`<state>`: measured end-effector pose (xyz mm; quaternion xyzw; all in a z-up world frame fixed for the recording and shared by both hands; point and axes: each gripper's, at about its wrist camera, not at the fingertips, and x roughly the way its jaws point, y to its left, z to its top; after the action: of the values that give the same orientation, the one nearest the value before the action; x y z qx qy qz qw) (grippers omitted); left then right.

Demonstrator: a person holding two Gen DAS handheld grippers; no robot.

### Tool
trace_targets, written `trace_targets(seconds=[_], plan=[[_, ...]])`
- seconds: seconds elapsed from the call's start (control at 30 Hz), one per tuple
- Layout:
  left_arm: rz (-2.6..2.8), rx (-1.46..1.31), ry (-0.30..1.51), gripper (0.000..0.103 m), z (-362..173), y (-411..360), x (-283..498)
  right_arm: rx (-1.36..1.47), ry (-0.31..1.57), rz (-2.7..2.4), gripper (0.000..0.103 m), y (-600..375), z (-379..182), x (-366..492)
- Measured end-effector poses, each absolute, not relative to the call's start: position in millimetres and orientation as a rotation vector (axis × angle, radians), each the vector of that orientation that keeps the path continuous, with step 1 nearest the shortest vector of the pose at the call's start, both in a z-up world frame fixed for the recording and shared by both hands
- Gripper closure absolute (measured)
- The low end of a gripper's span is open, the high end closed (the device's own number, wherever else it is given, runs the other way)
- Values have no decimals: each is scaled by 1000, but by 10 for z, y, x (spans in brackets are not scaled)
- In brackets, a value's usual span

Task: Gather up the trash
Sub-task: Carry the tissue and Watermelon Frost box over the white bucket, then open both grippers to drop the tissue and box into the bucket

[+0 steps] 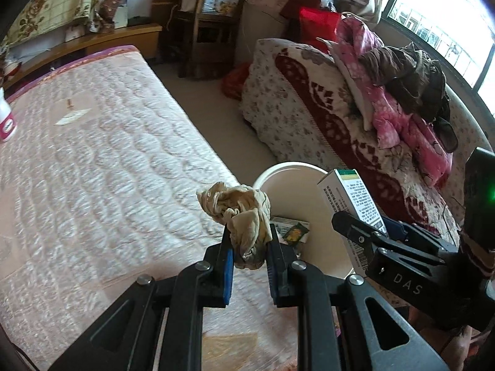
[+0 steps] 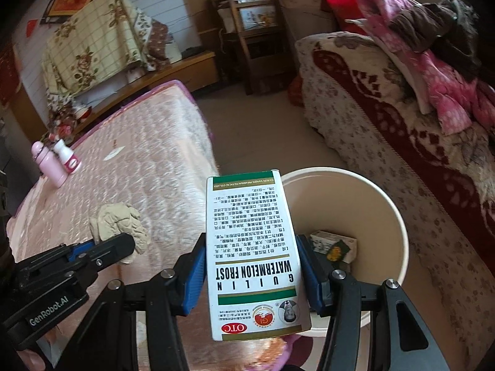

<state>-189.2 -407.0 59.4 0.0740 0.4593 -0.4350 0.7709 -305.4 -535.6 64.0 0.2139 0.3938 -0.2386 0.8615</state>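
Left wrist view takes in the quilted pink mattress [image 1: 102, 160], the largest thing in the room, with a sofa under a floral red-and-cream blanket [image 1: 312, 99] across the strip of floor from it and a heap of pink and brown clothes [image 1: 393, 86] on top of that sofa. A cream waste bin [image 1: 297, 173] stands on the floor just beside the mattress's near corner, between the mattress and the sofa; in the right wrist view a small printed carton [image 2: 332, 245] lies at the bottom of the bin [image 2: 380, 204]. The right gripper [image 2: 252, 273] grips a white-and-green medicine box [image 2: 252, 256] by its long sides, both blue pads pressed against it, and the box hangs at the bin's rim on the mattress side, tilted slightly. From the left camera the same box [image 1: 355, 198] shows above the bin, clamped in the right gripper [image 1: 376, 232]. The left gripper [image 1: 249, 244] is closed on a crumpled beige tissue wad [image 1: 241, 213], pinched between its pads, held over the mattress edge just beside the bin. Two small pink-and-white bottles [image 2: 58, 162] stand on the mattress's far side, well apart from the bin, and a flat scrap of paper [image 1: 72, 117] lies on the mattress near its middle.
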Motion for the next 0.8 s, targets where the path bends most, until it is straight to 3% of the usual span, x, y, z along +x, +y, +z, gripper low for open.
trace_targets(seconds=[0.6,0.67,0.8], plan=[[-1088,124,1051,83,447,-4549,-2045,518,850,-616,45,-5787,463,-3314],[-1091,125,1051,79,435,-4561,-2047,521,850,-625,45,-5813,451,-3326],[-1101,109,1046,48,426,-4540,-2047,536,848,-660,44,-5884,430,-3359]])
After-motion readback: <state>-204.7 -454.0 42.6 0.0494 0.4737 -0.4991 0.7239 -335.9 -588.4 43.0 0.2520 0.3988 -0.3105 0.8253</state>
